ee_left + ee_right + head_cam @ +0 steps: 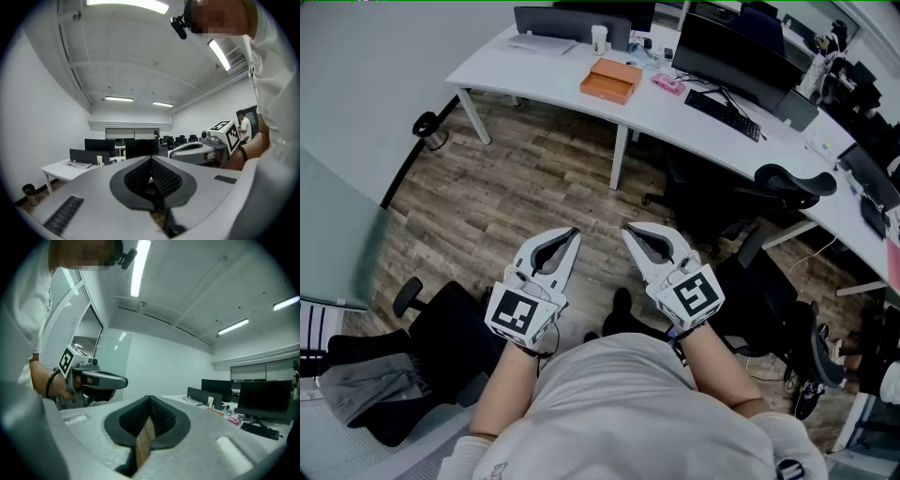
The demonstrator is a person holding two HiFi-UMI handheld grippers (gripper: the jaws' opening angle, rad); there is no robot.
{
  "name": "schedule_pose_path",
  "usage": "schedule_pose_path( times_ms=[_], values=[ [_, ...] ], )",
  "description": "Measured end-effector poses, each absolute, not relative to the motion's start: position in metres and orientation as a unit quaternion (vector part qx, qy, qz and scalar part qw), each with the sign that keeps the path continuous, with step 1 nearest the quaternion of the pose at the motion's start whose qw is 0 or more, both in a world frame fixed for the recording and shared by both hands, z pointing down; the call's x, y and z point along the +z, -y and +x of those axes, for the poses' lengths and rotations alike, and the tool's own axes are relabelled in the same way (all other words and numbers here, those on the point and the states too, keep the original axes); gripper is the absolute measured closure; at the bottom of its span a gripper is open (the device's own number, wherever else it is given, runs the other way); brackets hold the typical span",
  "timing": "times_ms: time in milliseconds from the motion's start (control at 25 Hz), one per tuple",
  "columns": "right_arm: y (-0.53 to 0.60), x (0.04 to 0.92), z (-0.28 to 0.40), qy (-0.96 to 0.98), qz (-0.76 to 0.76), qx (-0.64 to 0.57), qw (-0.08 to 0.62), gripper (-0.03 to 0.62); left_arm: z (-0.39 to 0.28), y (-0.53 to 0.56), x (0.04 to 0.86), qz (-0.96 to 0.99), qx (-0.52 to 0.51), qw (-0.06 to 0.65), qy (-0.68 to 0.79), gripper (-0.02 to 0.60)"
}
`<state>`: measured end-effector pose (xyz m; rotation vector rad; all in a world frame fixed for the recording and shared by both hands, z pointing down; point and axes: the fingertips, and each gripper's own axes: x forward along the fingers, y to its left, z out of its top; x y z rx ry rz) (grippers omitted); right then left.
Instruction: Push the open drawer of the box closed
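Orange box (611,80) sits far off on the long white desk (516,64), close to the desk's near edge, with bare desktop to its left and a little in front of it. A white cup (599,38) stands just behind it, a pink item (667,84) lies beside it on the right, and a black keyboard (723,114) and a dark monitor (727,56) follow further right. The box looks longer along the run of the desk than across it, with one long side facing the open floor. At this size I cannot tell how far its drawer stands out. A broad stretch of bare wood floor (516,192) separates the desk from the person. It is crowded only on the right by a black office chair (792,180) and low on the left by another chair (441,333). Both claws are well short of the box, held side by side above the floor with their tips pointing up the head view towards the desk. The left claw (574,232) has its ribbed pads pressed together with nothing gripped, as the left gripper view shows (151,160). The right claw (628,229) is likewise closed and empty, its tips meeting in the right gripper view (150,398).
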<state>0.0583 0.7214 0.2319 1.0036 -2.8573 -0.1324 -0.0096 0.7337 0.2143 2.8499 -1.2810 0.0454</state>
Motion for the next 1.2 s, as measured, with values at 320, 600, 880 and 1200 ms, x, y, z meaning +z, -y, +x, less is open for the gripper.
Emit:
schedule_pose_path(
  times_ms=[320, 600, 880, 1200],
  values=[
    [-0.677, 0.247, 0.063, 0.945, 0.317, -0.046, 0.062, 0.592, -0.008, -0.694, 0.231, 0.911, 0.025, 0.012, 0.411, 0.583],
    [-0.612, 0.268, 0.090, 0.949, 0.304, -0.037, 0.069, 0.592, -0.015, -0.631, 0.254, 0.895, 0.049, 0.022, 0.443, 0.583],
    [-0.528, 0.270, 0.130, 0.955, 0.289, -0.033, 0.063, 0.592, 0.019, -0.552, 0.259, 0.882, 0.070, 0.016, 0.465, 0.583],
    [-0.458, 0.265, 0.147, 0.959, 0.276, -0.035, 0.060, 0.592, 0.036, -0.482, 0.256, 0.878, 0.069, 0.018, 0.474, 0.583]
  ],
)
